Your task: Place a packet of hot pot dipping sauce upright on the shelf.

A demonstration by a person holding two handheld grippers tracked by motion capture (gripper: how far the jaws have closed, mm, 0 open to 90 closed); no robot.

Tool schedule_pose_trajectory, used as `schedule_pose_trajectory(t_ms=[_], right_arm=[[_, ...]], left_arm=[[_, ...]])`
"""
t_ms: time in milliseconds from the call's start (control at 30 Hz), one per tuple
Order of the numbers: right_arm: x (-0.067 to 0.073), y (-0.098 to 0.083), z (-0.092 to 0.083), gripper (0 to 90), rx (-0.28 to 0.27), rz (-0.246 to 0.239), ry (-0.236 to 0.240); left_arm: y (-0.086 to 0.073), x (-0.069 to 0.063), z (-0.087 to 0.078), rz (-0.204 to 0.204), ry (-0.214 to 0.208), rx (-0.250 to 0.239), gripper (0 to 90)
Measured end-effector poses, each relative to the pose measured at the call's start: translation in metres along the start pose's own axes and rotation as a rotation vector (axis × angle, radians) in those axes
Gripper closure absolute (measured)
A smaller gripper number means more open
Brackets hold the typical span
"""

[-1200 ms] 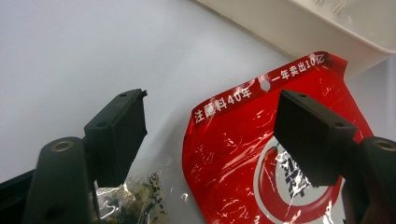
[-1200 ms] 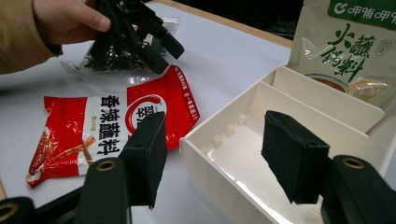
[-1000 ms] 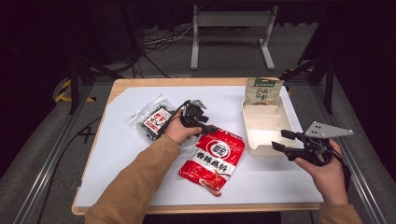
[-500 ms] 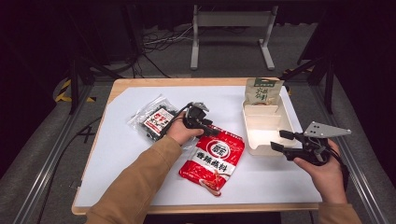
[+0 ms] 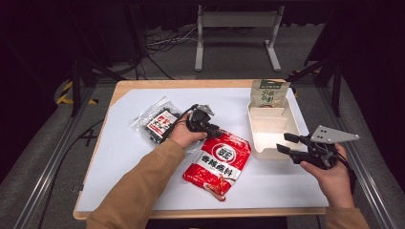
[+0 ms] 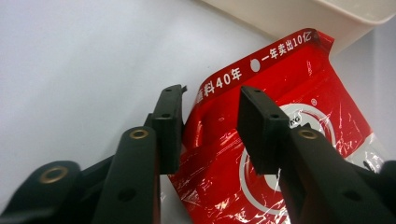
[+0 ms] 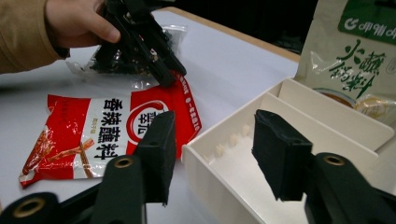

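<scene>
- Red sauce packet (image 5: pixel 218 161) lies flat on white worktop (image 5: pixel 133 176), near centre, long axis running 1 to 7 o'clock in high view.
- Left tool (image 5: pixel 213 131) sits at packet's top-left corner, approx. 11 o'clock of it, jaws pointing down toward 4 o'clock.
- In left gripper view the packet's corner (image 6: pixel 261 74) lies betw. the two jaws; jaws have just been closing, part open, a gap still on each side, pads not pressing.
- Right tool (image 5: pixel 284 143) at 3 o'clock of packet, well apart, jaws part open and just been closing, straddling near wall of cream tray (image 5: pixel 267 153); nothing gripped.
- Clear bag w/ dark contents (image 5: pixel 157 125) just beside left hand (image 5: pixel 184 136), at 10 o'clock of packet.
- Green pouch (image 5: pixel 268 93) stands upright at tray's far end, 12 o'clock.
- Nothing lies on top of the packet; tray wall just beside its upper right corner.
</scene>
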State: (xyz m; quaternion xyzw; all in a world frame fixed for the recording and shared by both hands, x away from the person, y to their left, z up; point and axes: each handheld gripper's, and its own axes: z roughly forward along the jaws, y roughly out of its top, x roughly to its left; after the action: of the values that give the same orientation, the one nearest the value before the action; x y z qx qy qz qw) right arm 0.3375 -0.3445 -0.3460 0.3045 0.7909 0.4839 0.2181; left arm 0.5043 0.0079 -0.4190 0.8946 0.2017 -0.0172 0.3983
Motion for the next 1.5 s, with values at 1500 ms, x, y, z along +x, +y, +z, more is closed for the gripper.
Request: schedule_pose_trajectory(t_ms=[1500], right_arm=[[0.037,0.008,0.019,49.7,0.046,0.132,0.12]], left_arm=[[0.015,-0.045,-0.107,0.042,-0.047,-0.194,89.6]])
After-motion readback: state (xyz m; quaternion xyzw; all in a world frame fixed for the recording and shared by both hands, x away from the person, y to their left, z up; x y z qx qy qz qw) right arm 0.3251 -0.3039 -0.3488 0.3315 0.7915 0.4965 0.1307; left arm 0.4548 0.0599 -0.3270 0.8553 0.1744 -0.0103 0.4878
